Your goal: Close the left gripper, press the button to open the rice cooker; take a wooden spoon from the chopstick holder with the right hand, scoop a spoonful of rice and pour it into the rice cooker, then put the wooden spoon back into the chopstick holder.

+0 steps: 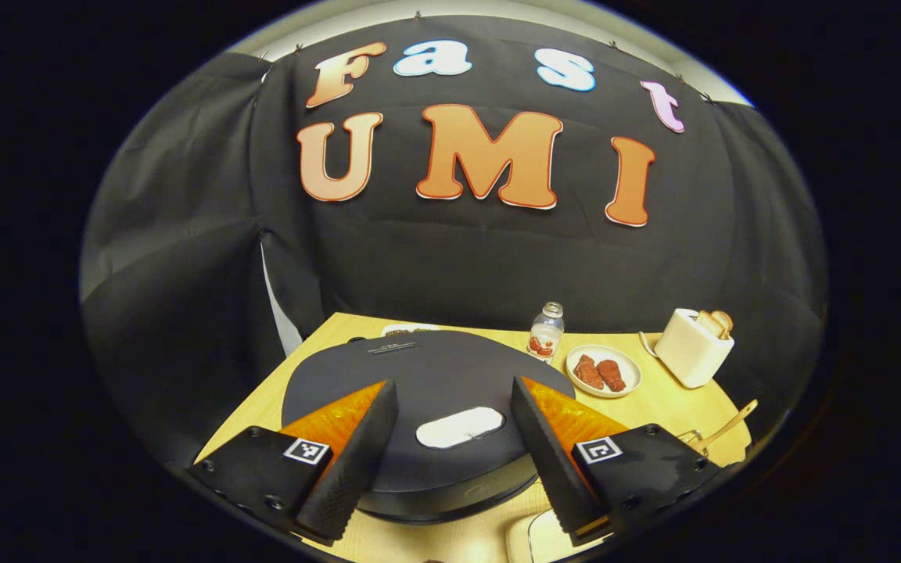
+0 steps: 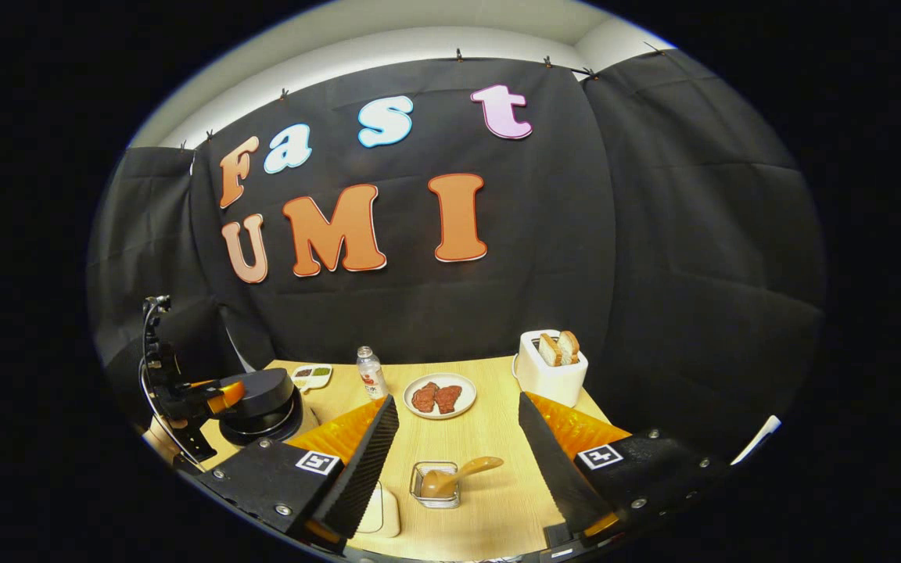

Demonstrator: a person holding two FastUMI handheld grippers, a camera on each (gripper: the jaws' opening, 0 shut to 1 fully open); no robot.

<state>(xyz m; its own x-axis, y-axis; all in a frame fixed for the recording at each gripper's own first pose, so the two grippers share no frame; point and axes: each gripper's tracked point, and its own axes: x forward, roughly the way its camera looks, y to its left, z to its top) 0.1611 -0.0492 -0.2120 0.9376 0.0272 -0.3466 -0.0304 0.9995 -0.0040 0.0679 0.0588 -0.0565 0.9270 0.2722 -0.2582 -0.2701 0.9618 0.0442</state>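
A: Left gripper (image 1: 454,426): jaws spread wide, nothing between them, held just above the rice cooker (image 1: 435,375). Lid shut. The pale button (image 1: 460,427) lies straight ahead, centred in the gap between the two fingers.

B: Entry for the coming move?

A: By my reading, the jaws must first come together, since the task asks for a closed gripper; then a short drop onto the button. This hand is by far the nearer one to it.

B: Right gripper (image 2: 458,438)?

A: Also wide open, also empty, held above the wooden table (image 2: 497,500). Wooden spoon (image 2: 458,475): bowl resting in a small clear holder (image 2: 435,489) close ahead, handle slanting up and to the right. The right hand is nearer that.

B: Farther out?

A: Small bottle (image 2: 371,372), plate of meat (image 2: 439,396), white toaster with bread (image 2: 551,366). The cooker (image 2: 261,400) sits far left in the right gripper view, with the left gripper (image 2: 216,395) poised at it.
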